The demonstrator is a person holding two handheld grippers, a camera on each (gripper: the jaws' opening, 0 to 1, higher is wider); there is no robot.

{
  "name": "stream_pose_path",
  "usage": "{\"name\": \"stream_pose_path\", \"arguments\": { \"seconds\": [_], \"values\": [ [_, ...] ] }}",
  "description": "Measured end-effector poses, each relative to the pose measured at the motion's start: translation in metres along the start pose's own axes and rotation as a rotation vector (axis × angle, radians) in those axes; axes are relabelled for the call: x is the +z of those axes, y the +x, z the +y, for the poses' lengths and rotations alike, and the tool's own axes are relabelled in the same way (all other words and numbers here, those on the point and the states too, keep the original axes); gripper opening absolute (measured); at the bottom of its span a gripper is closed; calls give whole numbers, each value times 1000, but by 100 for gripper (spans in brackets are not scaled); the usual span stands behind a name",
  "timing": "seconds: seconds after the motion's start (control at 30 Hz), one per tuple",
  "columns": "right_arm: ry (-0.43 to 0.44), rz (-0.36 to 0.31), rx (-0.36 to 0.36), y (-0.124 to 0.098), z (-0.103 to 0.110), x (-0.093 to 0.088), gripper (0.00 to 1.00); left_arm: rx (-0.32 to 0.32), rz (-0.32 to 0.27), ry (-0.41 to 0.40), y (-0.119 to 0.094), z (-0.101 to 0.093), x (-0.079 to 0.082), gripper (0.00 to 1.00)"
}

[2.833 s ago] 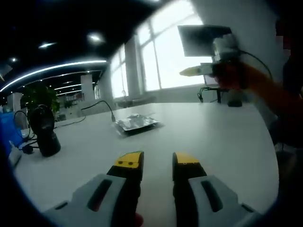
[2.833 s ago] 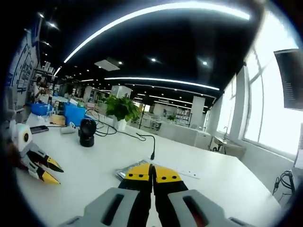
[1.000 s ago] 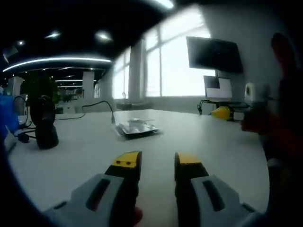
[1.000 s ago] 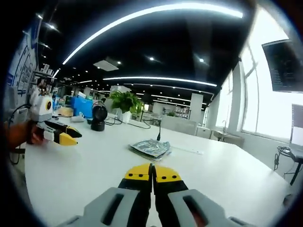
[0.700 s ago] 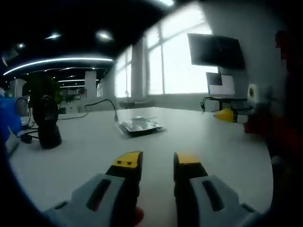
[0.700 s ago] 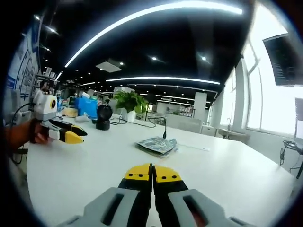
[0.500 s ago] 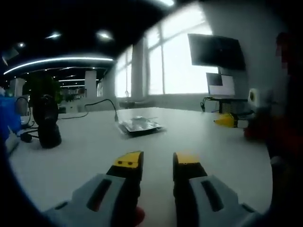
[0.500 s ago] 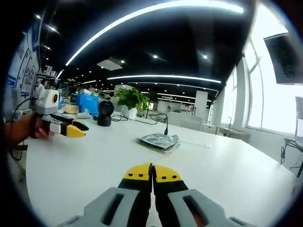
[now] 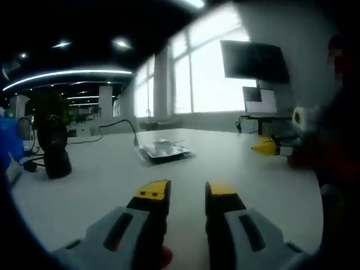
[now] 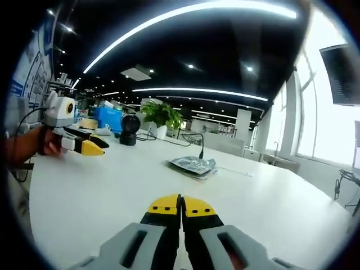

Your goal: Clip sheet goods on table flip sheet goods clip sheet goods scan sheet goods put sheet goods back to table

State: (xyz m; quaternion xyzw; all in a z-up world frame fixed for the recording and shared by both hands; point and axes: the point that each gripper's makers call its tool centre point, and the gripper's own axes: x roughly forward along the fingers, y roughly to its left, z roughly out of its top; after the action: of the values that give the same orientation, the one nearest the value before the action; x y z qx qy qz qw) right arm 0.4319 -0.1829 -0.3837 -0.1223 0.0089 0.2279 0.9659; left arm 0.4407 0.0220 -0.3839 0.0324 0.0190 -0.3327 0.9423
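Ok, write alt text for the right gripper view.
A silvery sheet goods packet lies flat on a white table, ahead of the right gripper, whose yellow-tipped jaws are shut and empty. At the left edge a hand holds the left gripper above the table.

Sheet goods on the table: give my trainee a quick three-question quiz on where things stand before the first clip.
1. True or false: the left tongs are shut on the sheet goods.
2. Which tongs have their jaws closed together? A) left tongs B) right tongs
3. Fill in: the sheet goods lie flat on the white ____, next to the end of a black cable.

Key: 1. False; their jaws stand apart, short of the sheet goods, holding nothing. 2. B. 3. table.
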Motion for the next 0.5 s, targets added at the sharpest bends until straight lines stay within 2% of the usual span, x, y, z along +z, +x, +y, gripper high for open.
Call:
{"name": "stream_pose_path", "arguments": {
  "seconds": [0.23, 0.5],
  "values": [
    [5, -3, 3, 0, 0, 0, 0, 1, 2, -6, 0, 0, 0, 18],
    [1, -2, -4, 0, -3, -1, 7, 5, 8, 0, 0, 1, -2, 18]
  ]
}}
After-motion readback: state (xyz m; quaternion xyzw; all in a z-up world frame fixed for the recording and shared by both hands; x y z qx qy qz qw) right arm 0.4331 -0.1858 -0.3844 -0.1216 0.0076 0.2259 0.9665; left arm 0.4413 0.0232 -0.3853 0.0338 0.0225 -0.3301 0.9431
